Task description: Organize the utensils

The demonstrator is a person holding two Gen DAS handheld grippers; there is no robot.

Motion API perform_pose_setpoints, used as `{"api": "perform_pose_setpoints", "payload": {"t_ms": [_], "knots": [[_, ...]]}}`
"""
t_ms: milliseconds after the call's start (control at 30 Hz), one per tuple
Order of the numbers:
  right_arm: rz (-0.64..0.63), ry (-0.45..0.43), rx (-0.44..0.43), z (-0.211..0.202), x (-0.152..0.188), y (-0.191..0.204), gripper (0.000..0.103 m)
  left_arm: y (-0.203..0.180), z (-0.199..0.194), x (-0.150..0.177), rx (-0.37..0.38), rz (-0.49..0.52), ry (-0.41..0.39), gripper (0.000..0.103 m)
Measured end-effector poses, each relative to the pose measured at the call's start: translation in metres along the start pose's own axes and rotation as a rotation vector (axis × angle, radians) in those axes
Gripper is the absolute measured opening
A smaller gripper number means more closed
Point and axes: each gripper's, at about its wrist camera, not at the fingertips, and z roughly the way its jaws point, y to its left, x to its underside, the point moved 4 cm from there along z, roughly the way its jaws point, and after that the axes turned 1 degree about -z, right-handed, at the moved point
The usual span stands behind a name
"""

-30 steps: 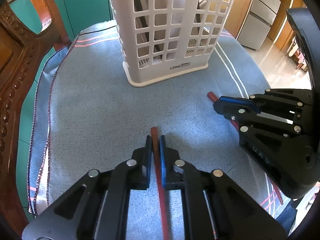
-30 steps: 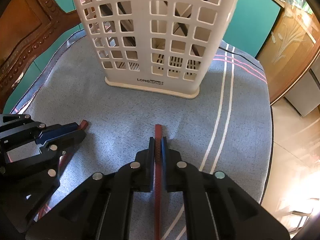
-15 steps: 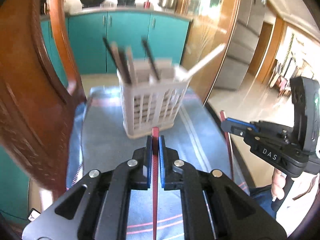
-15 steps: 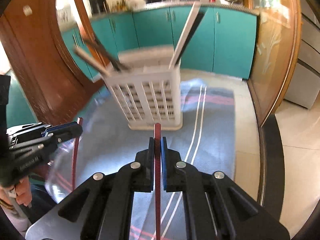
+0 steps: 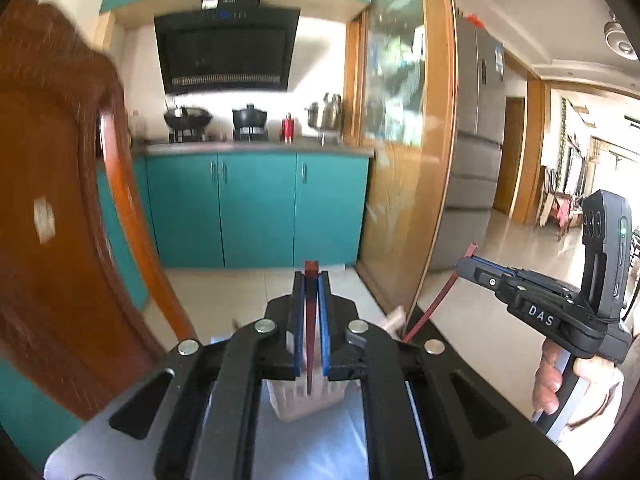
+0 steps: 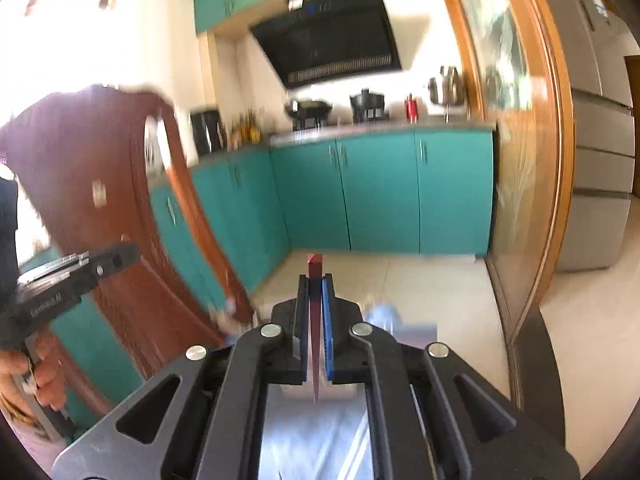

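— How do we hold our left tool (image 5: pixel 311 280)?
— Raised, aimed slightly downward, jaws pinched nearly together.
— And our right tool (image 6: pixel 315 282)?
— Same, beside it, our right hand (image 5: pixel 560 376) wrapped around its handle, our left hand (image 6: pixel 36 376) likewise.

Both wrist views face nearly level toward the shared teal cabinets (image 5: pixel 256 208) well beyond.

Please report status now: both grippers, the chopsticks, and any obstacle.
Left gripper shut on red chopstick. Right gripper shut on second red chopstick. Basket below, mostly hidden. No obstacle seen.
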Motion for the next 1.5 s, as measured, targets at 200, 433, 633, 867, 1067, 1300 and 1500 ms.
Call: {"api": "perform_pose_setpoints", "payload": {"t_ms": [200,433,633,867,1067,1300,1500], "knots": [[-0.001,-0.096,0.032,0.028,-0.042,0.004,0.007,0.009,0.022,-0.043,-0.111,0.010,-0.061,0.007],[-0.016,-0.043,0.061,0.083,0.007,0.000,0.007,0.028,0.051,-0.031,-0.179,-0.017,-0.042,0.007],[-0.008,0.040,0.062,0.107,0.051,-0.007,0.007,0.035,0.048,-0.034,-0.149,-0.058,-0.060,0.007],[0.059,0.030,0.065,0.095,0.060,-0.021,0.040,0.021,0.017,-0.046,-0.161,-0.042,-0.166,0.007],[0.090,-0.076,-0.005,0.045,0.070,-0.024,0.060,0.013,0.014,-0.051,-0.232,0.011,-0.221,0.007],[0.035,-0.094,-0.177,0.018,0.142,-0.016,0.062,0.016,0.038,-0.052,-0.283,-0.012,-0.238,0.007],[0.001,0.037,-0.238,0.037,0.175,-0.008,0.062,0.024,0.075,-0.035,-0.293,-0.060,-0.172,0.007]]}}
